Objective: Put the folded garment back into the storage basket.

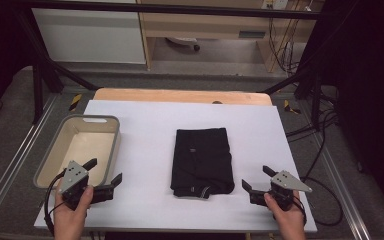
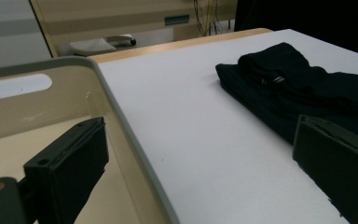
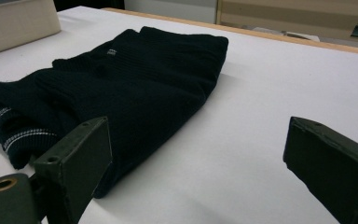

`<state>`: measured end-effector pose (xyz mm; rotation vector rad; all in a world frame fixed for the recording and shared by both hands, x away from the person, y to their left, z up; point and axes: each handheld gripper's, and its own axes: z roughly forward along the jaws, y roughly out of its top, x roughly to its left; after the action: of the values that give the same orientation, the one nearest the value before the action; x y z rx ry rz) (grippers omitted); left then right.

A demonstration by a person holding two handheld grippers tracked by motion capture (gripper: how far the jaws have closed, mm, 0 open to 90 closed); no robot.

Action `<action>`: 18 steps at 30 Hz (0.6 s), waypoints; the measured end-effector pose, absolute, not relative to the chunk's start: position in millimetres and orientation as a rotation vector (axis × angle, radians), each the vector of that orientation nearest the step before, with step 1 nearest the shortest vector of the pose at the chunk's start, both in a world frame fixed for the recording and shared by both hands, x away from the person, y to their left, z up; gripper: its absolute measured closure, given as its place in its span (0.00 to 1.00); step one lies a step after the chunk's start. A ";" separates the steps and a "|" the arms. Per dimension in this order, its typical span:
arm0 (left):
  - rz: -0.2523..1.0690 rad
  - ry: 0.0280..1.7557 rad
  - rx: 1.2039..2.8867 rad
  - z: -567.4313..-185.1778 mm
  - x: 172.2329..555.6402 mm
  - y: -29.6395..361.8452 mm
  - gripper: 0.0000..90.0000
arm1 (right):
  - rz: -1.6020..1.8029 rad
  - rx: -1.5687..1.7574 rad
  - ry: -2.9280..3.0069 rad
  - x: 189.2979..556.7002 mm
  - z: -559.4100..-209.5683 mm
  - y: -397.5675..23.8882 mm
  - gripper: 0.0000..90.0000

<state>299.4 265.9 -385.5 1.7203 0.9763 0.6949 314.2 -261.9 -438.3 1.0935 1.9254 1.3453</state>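
A folded black knit garment (image 1: 202, 161) lies mid-tabletop (image 1: 145, 125), right of the grey-rimmed beige plastic bin (image 1: 111, 150). The left tool (image 1: 105, 172) and right tool (image 1: 254, 178) flank the garment, jaws spread wide, gripping nothing. The approach seems in hand; next, each must close on a garment edge.

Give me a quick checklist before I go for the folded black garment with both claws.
1. Left claw open with nothing between its jaws: ok.
2. Right claw open with nothing between its jaws: ok.
3. Folded black garment lies flat on the white table cover, between the two claws: ok.
4. Both claws apart from the garment, nothing touching it: ok.
5. Grey bin stands left of the garment with a gap between them; its visible floor looks bare: ok.
6. Left claw sits close over the bin's near right rim; whether it clears the rim when it swings right: cannot tell.
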 end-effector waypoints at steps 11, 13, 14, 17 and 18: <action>0.674 0.899 1.756 -390.3 294.0 237.6 0.04 | 1.313 1.108 1.980 311.8 -439.1 -252.7 0.10; 0.659 0.867 1.779 -394.2 292.0 226.3 0.04 | 1.298 1.098 1.986 311.7 -439.3 -249.6 0.10; 0.659 0.867 1.779 -394.2 292.0 226.3 0.04 | 1.298 1.098 1.986 311.7 -439.3 -249.6 0.10; 0.639 0.869 1.826 -399.2 291.7 216.3 0.04 | 1.274 1.109 1.992 312.4 -439.8 -246.4 0.09; 0.618 0.860 1.851 -403.9 292.5 211.1 0.04 | 1.243 1.122 2.002 313.2 -440.3 -243.8 0.09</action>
<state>292.5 211.1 -403.9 1.8508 0.8597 0.6181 313.2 -243.8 -440.3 1.1222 2.0025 1.2434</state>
